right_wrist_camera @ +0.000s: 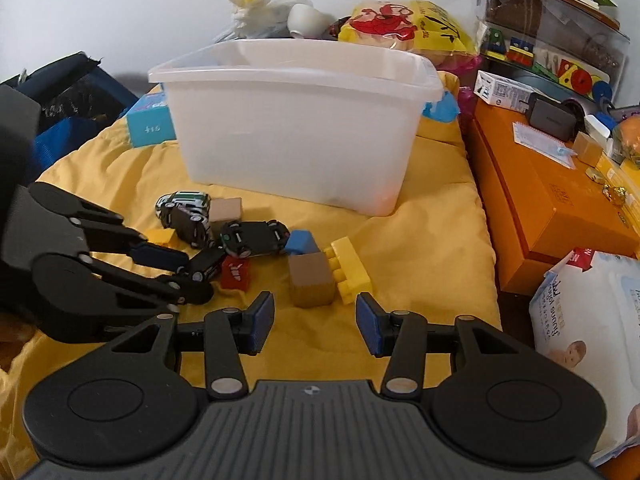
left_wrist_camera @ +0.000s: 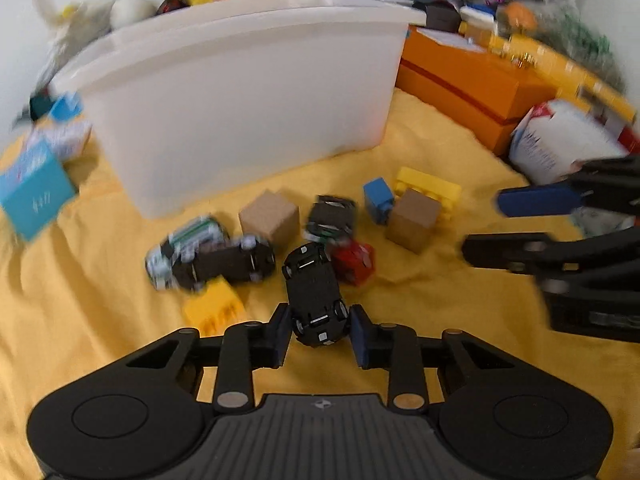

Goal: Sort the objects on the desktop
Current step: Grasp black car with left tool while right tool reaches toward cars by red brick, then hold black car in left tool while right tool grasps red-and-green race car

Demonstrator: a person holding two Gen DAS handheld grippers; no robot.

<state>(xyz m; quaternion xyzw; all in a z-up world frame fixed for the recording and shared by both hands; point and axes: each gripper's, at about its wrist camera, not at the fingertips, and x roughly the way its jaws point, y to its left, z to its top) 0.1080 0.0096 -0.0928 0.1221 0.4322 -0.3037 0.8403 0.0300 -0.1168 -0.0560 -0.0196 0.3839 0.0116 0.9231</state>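
My left gripper point(left_wrist_camera: 320, 332) is shut on the rear of a black toy car point(left_wrist_camera: 314, 284), low over the yellow cloth; the right wrist view shows the same grip at the left gripper point(right_wrist_camera: 196, 274). My right gripper point(right_wrist_camera: 316, 320) is open with nothing between its pads. Just ahead of it sit a brown cube point(right_wrist_camera: 312, 280) and a yellow brick point(right_wrist_camera: 350, 268). A blue block point(right_wrist_camera: 300, 242), a red block point(right_wrist_camera: 236, 274), an upturned dark car point(right_wrist_camera: 256, 238) and a green-and-white car point(right_wrist_camera: 184, 202) lie in the pile. Behind them stands a white bin point(right_wrist_camera: 296, 128).
An orange box point(right_wrist_camera: 540, 200) with small items on top borders the cloth on the right. A wipes pack point(right_wrist_camera: 580, 320) lies near right. A teal box point(right_wrist_camera: 150, 124) sits left of the bin. Bags and toys crowd the back wall.
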